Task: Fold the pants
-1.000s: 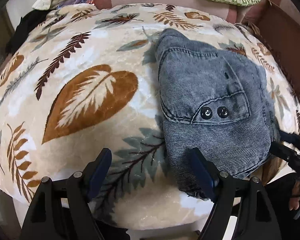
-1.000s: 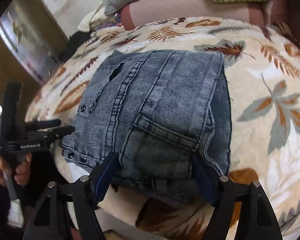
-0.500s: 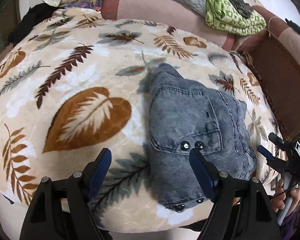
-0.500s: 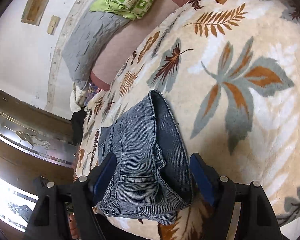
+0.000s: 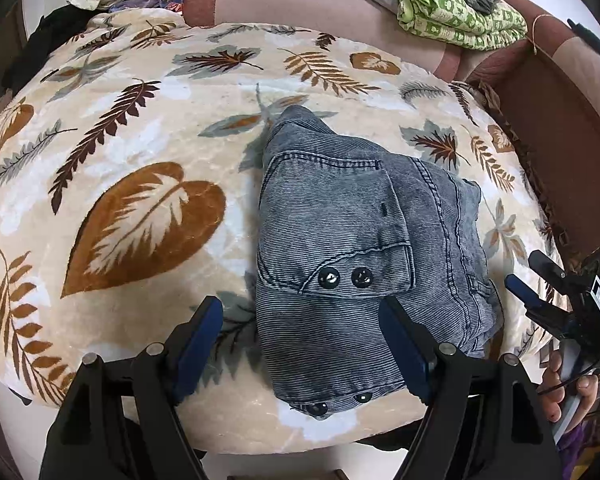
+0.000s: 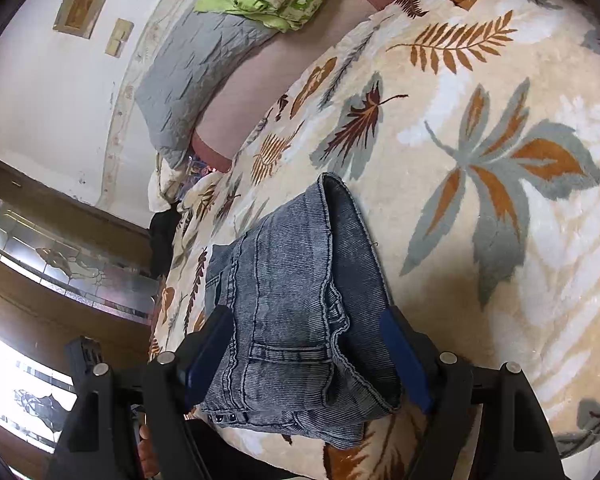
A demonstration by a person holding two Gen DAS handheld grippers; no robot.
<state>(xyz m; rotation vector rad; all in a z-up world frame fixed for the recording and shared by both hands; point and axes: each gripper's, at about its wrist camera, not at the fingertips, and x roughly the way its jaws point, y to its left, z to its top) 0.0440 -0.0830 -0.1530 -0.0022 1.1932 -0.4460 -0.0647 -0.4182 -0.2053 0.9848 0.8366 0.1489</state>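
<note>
**Folded denim pants lie near the front edge of the leaf-print blanket, both tongs wide and empty**

A cream blanket printed with brown, orange and grey-green leaves covers the whole surface. Beyond its far edge runs a pink-brown cushion, with a grey quilted pillow on it and a green patterned cloth bunched at the far right.

The pants, grey-blue washed denim, are folded into a compact bundle on the near part of the blanket, right of centre in the left wrist view. Its long axis runs near to far: the waistband end with dark snap buttons points toward the near edge, and the folded end narrows to a point on the far side. A flapped pocket faces up. In the right wrist view the layers show at the bundle's near end, with a belt loop and stitched seams running lengthwise.

The left gripper hangs above the near end of the pants, its blue-padded jaws spread wide, gripping nothing. The right gripper likewise stands wide open, its jaws either side of the bundle in view without pressing it. A hand holds it at the near right.
</note>
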